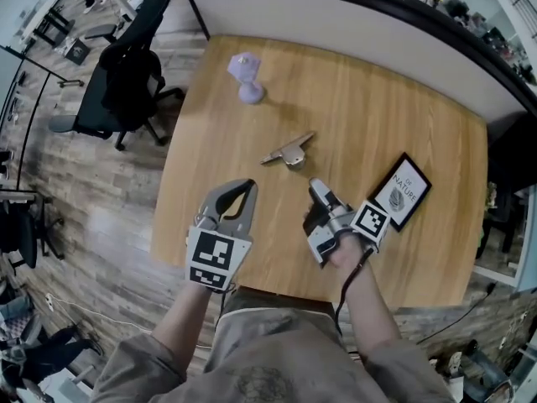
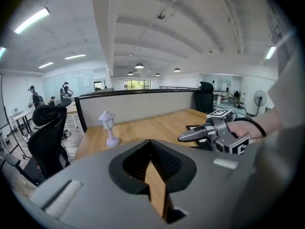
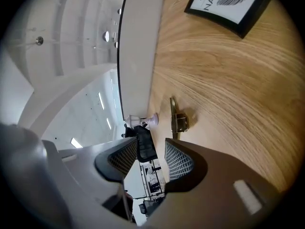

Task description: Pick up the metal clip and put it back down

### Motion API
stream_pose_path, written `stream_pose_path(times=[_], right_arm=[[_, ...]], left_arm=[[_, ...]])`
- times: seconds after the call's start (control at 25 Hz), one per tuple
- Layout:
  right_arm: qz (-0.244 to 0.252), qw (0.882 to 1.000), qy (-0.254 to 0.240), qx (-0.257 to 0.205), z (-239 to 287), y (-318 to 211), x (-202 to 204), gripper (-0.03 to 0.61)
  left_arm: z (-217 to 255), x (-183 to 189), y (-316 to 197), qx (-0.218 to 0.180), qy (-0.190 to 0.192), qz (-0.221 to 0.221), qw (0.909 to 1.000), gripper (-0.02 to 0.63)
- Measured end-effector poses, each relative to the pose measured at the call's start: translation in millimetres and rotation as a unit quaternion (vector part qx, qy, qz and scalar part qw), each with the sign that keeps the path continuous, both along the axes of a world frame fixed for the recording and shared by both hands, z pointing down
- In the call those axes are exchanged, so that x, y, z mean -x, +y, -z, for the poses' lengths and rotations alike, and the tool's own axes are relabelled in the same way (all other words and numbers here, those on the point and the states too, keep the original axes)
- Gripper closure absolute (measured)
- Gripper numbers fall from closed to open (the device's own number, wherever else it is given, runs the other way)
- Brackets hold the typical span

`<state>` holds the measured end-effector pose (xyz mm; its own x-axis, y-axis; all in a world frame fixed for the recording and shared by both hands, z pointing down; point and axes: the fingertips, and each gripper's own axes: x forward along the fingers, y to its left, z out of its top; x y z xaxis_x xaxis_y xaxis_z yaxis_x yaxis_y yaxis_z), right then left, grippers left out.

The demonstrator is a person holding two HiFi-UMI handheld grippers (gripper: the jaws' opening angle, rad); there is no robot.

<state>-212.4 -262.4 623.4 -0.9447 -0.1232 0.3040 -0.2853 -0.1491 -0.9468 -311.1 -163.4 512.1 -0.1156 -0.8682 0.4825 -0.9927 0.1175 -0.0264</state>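
Here, flat metal clip (image 1: pixel 288 150) on grained wood table (image 1: pixel 419 141), right tool (image 1: pixel 318 188) agape and empty, left tool (image 1: pixel 249 184) tips together.

Left gripper (image 1: pixel 248 186), jaws together, nothing held, right gripper (image 1: pixel 318 190), tipped on its side, jaws apart, empty, both pointing forward, side by side.

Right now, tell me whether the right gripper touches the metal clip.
Apart. The head view shows bare table between the right gripper and the metal clip; its jaws stand open and empty.
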Motion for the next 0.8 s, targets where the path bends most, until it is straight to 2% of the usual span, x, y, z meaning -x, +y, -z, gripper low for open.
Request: stream_pose_path(times=[0.16, 0.6, 0.8], right_arm=[[-0.011, 1.000, 0.006, 0.011, -28.7, -5.5, 17.5, 0.388], [-0.001, 1.000, 0.018, 0.001, -81.5, -20.7, 78.0, 0.388], [0.003, 0.999, 0.031, -0.014, -85.7, -22.1, 83.4, 0.388]], left_arm=[[-27.9, 14.7, -2.1, 0.008, 0.012, -0.001, 0.9999, 0.612], [-78.4, 53.2, -0.5, 0.020, 0.025, 0.009, 0.9994, 0.612], [-82.3, 51.7, 5.3, 0.021, 0.023, 0.014, 0.9994, 0.612]])
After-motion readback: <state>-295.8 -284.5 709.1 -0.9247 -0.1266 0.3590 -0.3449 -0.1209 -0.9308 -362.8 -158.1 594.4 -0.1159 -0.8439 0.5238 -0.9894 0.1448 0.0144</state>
